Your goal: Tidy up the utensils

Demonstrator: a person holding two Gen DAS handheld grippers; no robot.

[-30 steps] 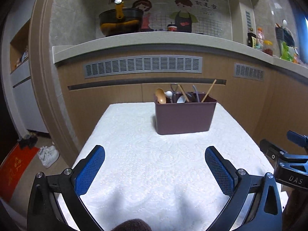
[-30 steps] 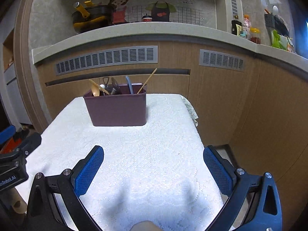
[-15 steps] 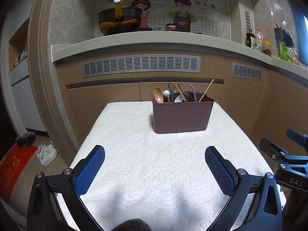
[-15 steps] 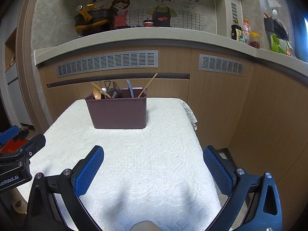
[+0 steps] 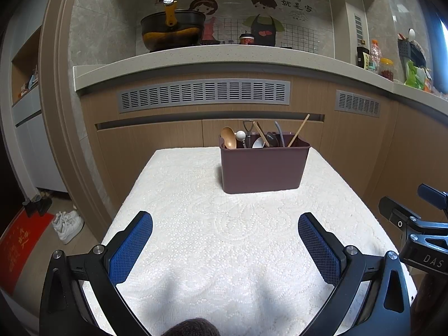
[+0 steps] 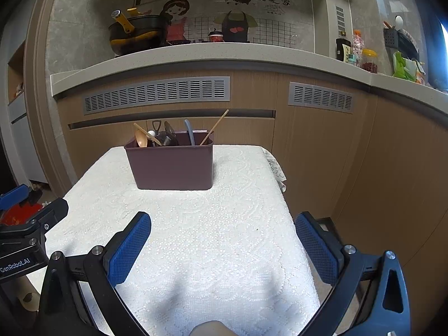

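A maroon plastic utensil bin (image 5: 263, 166) stands at the far end of a small table covered with a white lace cloth (image 5: 224, 224); it also shows in the right wrist view (image 6: 171, 165). Several utensils stand in it: a wooden spoon (image 5: 228, 137), a white ladle, a grey handle and a chopstick (image 5: 299, 129). My left gripper (image 5: 225, 240) is open and empty, near the table's front. My right gripper (image 6: 222, 240) is open and empty, over the table's right front. Both are well short of the bin.
A wooden cabinet front with grey vents (image 5: 204, 95) rises just behind the table, under a stone counter (image 5: 224, 53) with a black wok (image 5: 170, 32). White shoes (image 5: 67, 225) and a red mat lie on the floor at left. The table's right edge (image 6: 282, 196) drops off.
Both grippers have drawn back and risen slightly, so the bin looks a little farther away and shifted in view. Jaws stay open. Nothing on the table has moved.
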